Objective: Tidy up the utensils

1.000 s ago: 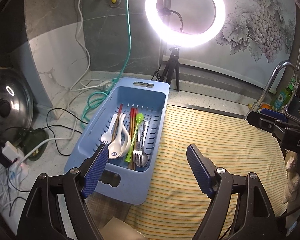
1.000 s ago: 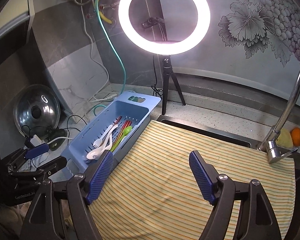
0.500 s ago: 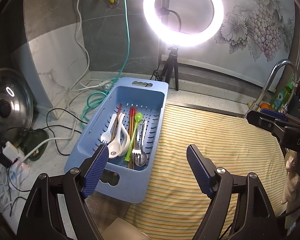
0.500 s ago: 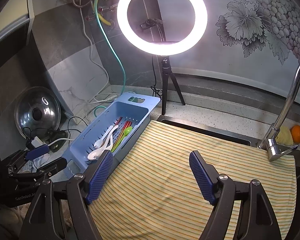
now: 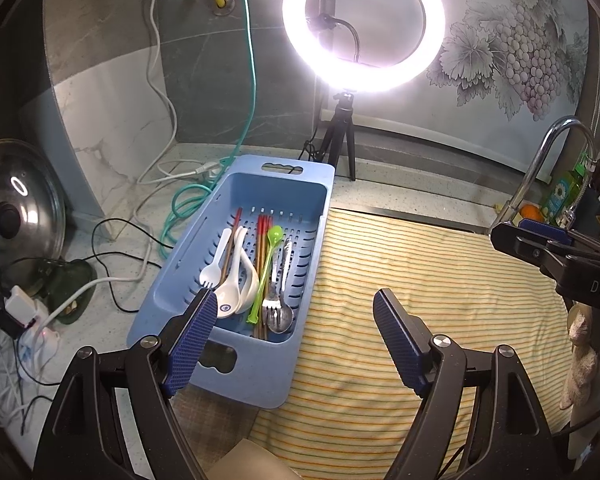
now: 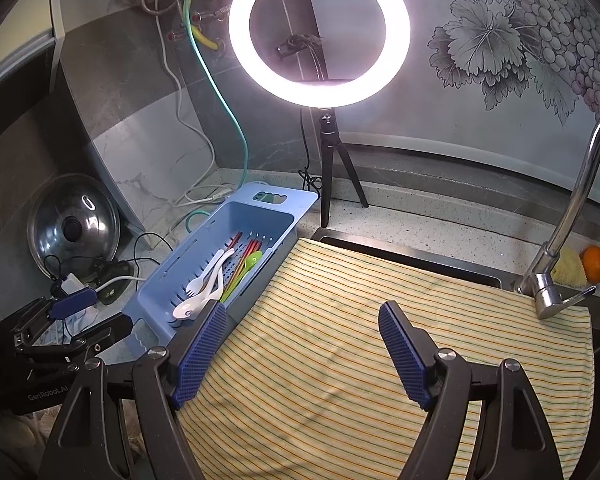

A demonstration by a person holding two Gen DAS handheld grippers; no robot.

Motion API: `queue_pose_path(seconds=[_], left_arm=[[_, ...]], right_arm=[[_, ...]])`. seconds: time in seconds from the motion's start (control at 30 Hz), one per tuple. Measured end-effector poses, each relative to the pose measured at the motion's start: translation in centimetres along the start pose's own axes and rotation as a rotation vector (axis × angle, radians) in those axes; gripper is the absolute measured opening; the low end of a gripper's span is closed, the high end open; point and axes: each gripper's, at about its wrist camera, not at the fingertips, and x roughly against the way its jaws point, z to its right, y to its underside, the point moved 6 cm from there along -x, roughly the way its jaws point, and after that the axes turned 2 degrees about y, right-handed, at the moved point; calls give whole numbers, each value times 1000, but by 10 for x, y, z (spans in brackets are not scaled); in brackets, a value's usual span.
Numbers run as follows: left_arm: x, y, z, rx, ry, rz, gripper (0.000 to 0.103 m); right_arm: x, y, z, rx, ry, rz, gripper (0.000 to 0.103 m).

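A blue plastic drainer basket (image 5: 318, 216) stands on the counter left of a yellow striped cloth (image 5: 420, 280). It holds white spoons (image 5: 236, 280), a white fork (image 5: 214, 264), red chopsticks (image 5: 262, 236), a green spoon (image 5: 268, 264), a metal fork (image 5: 272, 300) and a metal spoon (image 5: 284, 312). My left gripper (image 5: 294, 340) is open and empty, above the basket's near right corner. My right gripper (image 6: 302, 350) is open and empty over the cloth (image 6: 360, 320), right of the basket (image 6: 296, 216). The utensils (image 6: 220, 272) show there too.
A ring light on a tripod (image 5: 362, 28) stands behind the basket. Cables and a green hose (image 5: 180, 208) lie left of it, with a pot lid (image 5: 16, 216) and a power strip (image 5: 24, 316). A faucet (image 6: 572, 216), sponge and orange (image 6: 596, 264) are at the right.
Both grippers have shifted slightly; the views drifted a little toward the basket. Both stay open and empty. Nothing in the basket moved.
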Motion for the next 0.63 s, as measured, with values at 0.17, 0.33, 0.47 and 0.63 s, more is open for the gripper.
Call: queue_pose_path(seconds=[0.17,0.33,0.47,0.63], left_arm=[[0,0,1,-4,-1,-3,80],[-2,1,1,-9,-8,-5,80],[-3,2,2,-12,-13,-8,80],[-4,3,2,-13,-10,-13,80]], right_arm=[[-1,1,2,-3,2,-3,75],[-1,2,3,-11,2,-8,76],[-2,2,4,-16,-1,-9,76],[-3,3,4,-16,-2,-13,76]])
